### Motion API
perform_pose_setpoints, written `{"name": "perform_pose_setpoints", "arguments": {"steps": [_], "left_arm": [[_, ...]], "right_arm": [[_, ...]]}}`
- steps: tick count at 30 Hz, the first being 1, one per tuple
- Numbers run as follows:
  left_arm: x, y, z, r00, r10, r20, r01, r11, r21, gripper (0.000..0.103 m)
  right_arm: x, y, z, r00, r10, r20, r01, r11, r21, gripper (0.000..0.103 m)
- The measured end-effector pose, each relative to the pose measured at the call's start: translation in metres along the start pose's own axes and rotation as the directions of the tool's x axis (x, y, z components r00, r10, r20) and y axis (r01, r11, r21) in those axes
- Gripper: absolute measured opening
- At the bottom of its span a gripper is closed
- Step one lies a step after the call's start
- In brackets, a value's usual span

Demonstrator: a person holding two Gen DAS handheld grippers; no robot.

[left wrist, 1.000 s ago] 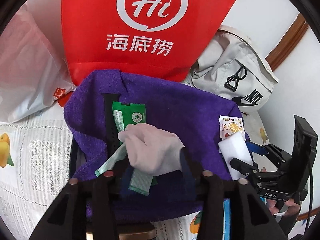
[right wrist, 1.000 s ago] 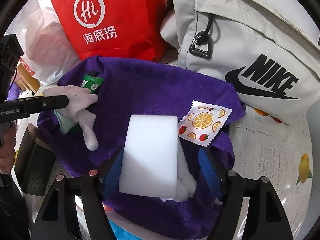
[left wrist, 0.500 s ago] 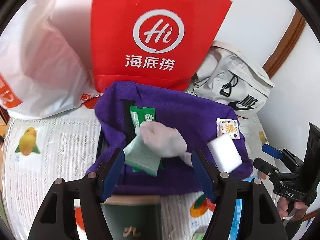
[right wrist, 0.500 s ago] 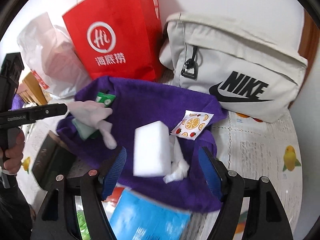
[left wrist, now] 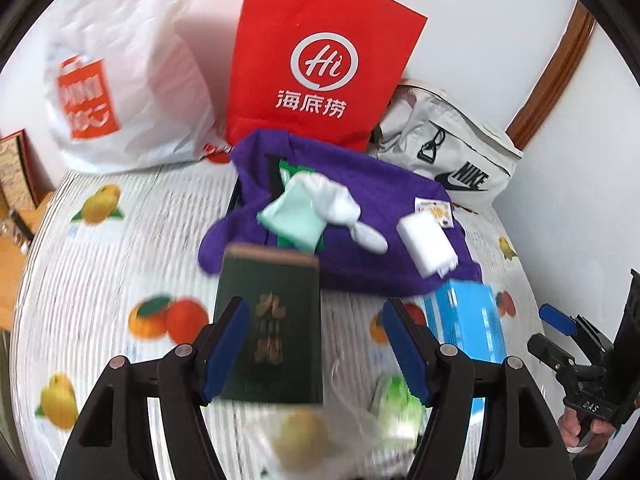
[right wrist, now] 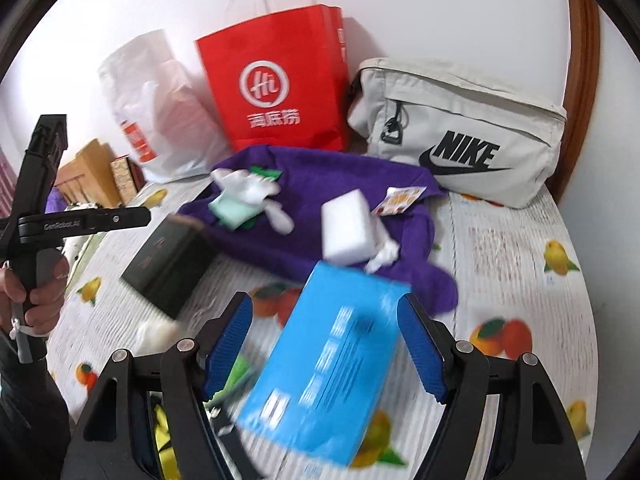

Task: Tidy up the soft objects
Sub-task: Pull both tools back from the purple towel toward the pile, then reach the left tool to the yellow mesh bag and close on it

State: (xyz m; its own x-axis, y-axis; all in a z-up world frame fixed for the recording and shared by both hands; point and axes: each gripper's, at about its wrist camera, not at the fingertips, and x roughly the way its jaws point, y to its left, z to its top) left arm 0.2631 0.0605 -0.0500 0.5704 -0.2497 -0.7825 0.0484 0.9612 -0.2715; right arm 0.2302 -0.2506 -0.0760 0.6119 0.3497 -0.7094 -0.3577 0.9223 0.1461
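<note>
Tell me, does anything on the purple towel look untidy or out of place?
Yes. The white glove lies crumpled over a mint cloth, and the white sponge sits askew on the towel. Both grippers are open, holding nothing.

The tall red paper carrier bag bears a white ring with "Hi" inside it and the white characters "海底捞" beneath. The pale grey fabric zip pouch carries "NIKE" in black capitals over the swoosh, and the dark green rectangular box shows gold characters, the top one reading "九", the rest too blurred. The black handle of the left gripper is marked "GenRobot.AI", and the right gripper reads "DAS".
</note>
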Motion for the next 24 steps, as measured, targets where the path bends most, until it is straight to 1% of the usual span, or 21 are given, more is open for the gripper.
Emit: {"name": "perform_pose_setpoints", "arguments": {"steps": [4, 9, 10, 11, 14, 16, 17, 21, 23, 24], "left_arm": [[-0.011, 0.002, -0.03, 1.0, 0.006, 0.009, -0.006, 1.0, 0.0, 0.068], [-0.017, 0.015, -0.067, 1.0, 0.004, 0.026, -0.003, 0.999, -0.054, 0.068], [-0.018, 0.018, -0.073, 0.999, -0.001, 0.032, 0.003, 0.998, -0.064, 0.068], [-0.02, 0.021, -0.08, 0.999, -0.004, 0.038, 0.007, 0.997, -0.074, 0.068], [-0.024, 0.028, -0.099, 0.998, -0.017, 0.053, 0.021, 0.997, -0.07, 0.068], [-0.021, 0.03, -0.109, 1.0, -0.01, 0.013, 0.011, 0.998, -0.058, 0.068], [-0.02, 0.03, -0.113, 1.0, -0.009, 0.0, 0.009, 0.998, -0.055, 0.068], [-0.017, 0.032, -0.133, 1.0, 0.013, -0.02, -0.013, 0.999, -0.046, 0.068], [-0.018, 0.034, -0.139, 1.0, 0.019, -0.021, -0.02, 0.999, -0.042, 0.068], [-0.018, 0.034, -0.142, 1.0, 0.017, -0.021, -0.018, 0.999, -0.046, 0.068]], "right_arm": [[-0.02, 0.02, -0.031, 0.999, 0.036, 0.013, -0.036, 0.999, -0.027, 0.074], [-0.029, 0.043, -0.075, 0.998, 0.066, -0.01, -0.066, 0.995, -0.073, 0.074], [-0.028, 0.047, -0.083, 0.997, 0.072, -0.016, -0.073, 0.994, -0.081, 0.072], [-0.027, 0.05, -0.091, 0.997, 0.076, -0.022, -0.078, 0.993, -0.087, 0.067], [-0.014, 0.059, -0.112, 0.993, 0.099, -0.061, -0.106, 0.988, -0.114, 0.061], [-0.004, 0.062, -0.119, 0.991, 0.105, -0.081, -0.115, 0.985, -0.131, 0.058], [0.002, 0.064, -0.123, 0.99, 0.109, -0.092, -0.122, 0.983, -0.141, 0.055], [0.027, 0.066, -0.131, 0.985, 0.109, -0.137, -0.131, 0.978, -0.164, 0.044], [0.036, 0.067, -0.134, 0.982, 0.109, -0.155, -0.136, 0.975, -0.176, 0.043], [0.039, 0.069, -0.134, 0.983, 0.104, -0.149, -0.132, 0.972, -0.193, 0.043]]}}
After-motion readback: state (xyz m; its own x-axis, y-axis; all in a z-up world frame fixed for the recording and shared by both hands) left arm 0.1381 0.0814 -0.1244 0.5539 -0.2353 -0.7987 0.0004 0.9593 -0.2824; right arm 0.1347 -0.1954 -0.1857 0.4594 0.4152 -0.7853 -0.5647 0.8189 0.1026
